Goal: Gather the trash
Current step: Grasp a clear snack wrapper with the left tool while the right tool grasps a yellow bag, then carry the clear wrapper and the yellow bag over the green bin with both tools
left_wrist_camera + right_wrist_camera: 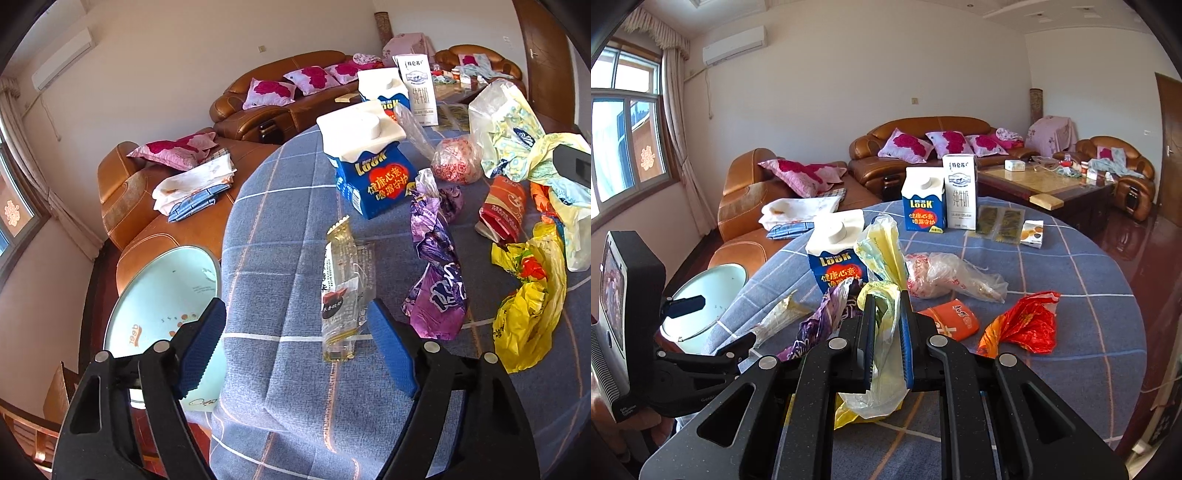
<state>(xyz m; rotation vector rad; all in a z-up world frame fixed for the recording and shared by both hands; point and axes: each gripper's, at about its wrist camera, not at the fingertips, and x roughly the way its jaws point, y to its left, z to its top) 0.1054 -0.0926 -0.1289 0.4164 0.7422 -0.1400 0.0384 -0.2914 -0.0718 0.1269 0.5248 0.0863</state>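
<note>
A: What do we have in the right gripper?

B: We have its fingers pinched narrow on a pale yellow plastic bag. The bag rises above the fingertips and also hangs out below them, over the blue checked tablecloth.

A: And our left gripper?

B: Its blue pads stand wide apart and hold nothing. A clear snack wrapper with a gold edge lies on the cloth between them, closer to the right pad; we cannot tell if it touches it.

A: What other trash lies around?

B: Just right of the wrapper we see a crumpled purple wrapper, then a yellow bag further right. In the right view, a flattened orange carton and a red bag lie ahead of our fingers, with a clear bag of something reddish behind them.

A: Anything upright?

B: Two blue milk cartons and a tall white one stand on the table. A pale round bin sits beside the table's left edge, near the brown sofa.
</note>
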